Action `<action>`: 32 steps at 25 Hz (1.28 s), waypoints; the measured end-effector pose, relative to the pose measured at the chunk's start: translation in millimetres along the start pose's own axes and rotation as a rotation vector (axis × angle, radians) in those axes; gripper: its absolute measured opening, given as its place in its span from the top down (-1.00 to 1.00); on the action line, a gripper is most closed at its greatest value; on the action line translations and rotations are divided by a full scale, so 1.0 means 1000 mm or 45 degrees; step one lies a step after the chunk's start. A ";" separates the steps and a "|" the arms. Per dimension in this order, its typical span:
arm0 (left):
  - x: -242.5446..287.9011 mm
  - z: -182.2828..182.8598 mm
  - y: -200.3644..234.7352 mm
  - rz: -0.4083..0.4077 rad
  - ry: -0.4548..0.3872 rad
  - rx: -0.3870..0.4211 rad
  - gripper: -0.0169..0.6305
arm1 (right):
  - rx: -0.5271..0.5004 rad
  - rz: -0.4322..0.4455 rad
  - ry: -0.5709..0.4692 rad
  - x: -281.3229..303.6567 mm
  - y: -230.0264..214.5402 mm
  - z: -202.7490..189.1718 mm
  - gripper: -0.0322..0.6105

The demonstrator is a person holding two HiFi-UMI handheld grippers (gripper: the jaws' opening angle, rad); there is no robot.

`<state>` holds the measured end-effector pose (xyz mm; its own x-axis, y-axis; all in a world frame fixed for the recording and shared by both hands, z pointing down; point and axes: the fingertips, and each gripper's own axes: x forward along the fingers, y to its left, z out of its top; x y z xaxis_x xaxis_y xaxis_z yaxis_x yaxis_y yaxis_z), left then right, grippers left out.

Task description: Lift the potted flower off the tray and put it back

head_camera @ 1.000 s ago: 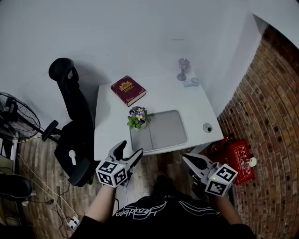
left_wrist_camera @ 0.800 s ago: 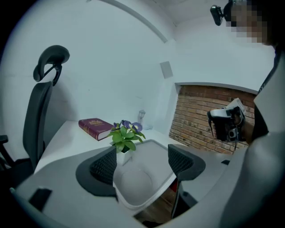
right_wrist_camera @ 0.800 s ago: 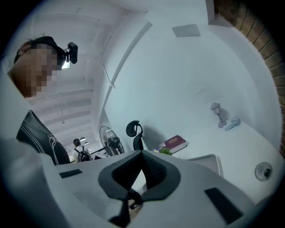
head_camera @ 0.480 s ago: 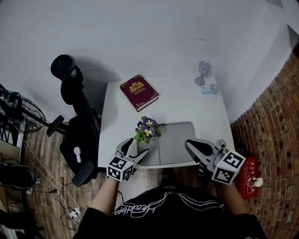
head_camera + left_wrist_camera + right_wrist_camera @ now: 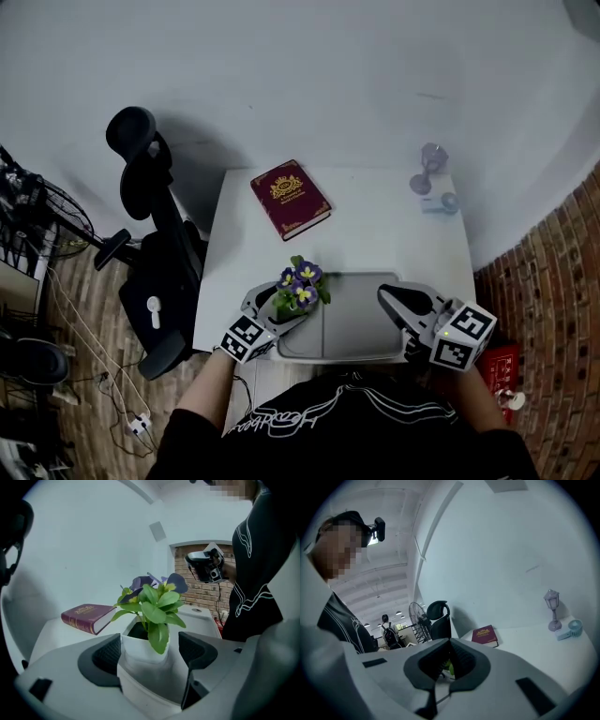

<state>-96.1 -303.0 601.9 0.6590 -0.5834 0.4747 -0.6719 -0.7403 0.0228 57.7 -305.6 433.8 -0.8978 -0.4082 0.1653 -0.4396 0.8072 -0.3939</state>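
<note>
The potted flower (image 5: pixel 300 289), purple blooms and green leaves in a white pot (image 5: pixel 140 646), stands on the left end of the grey tray (image 5: pixel 361 309) near the table's front edge. My left gripper (image 5: pixel 281 309) is open wide, and the pot sits between its two dark pads (image 5: pixel 107 654) with a gap on each side. The right gripper (image 5: pixel 389 295) hovers over the tray's right end with its jaws together and nothing in them. In the right gripper view the right gripper (image 5: pixel 449 663) points toward the plant, whose leaves show through the slit.
A dark red book (image 5: pixel 291 199) lies behind the tray. A small lamp (image 5: pixel 431 167) and a pale blue object (image 5: pixel 448 202) stand at the table's far right corner. A black office chair (image 5: pixel 150 253) and a fan (image 5: pixel 28 202) are to the left, a brick wall to the right.
Both grippers came forward from below the table edge. The left one slid around the pot, and the right one moved over the tray's right end.
</note>
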 end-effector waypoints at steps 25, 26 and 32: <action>0.012 0.011 0.005 -0.089 -0.034 0.021 -0.15 | 0.074 -0.037 0.089 0.021 -0.021 -0.022 0.91; 0.009 0.013 0.004 -0.083 -0.041 0.007 -0.14 | 0.076 -0.041 0.085 0.020 -0.018 -0.022 0.91; -0.009 0.033 0.000 -0.029 -0.059 -0.117 -0.15 | 0.087 -0.052 0.026 0.015 0.003 -0.019 0.90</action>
<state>-91.4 -308.8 568.8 0.6882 -0.5830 0.4319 -0.6831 -0.7213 0.1148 42.8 -301.5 451.9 -0.8797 -0.4312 0.2005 -0.4738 0.7586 -0.4473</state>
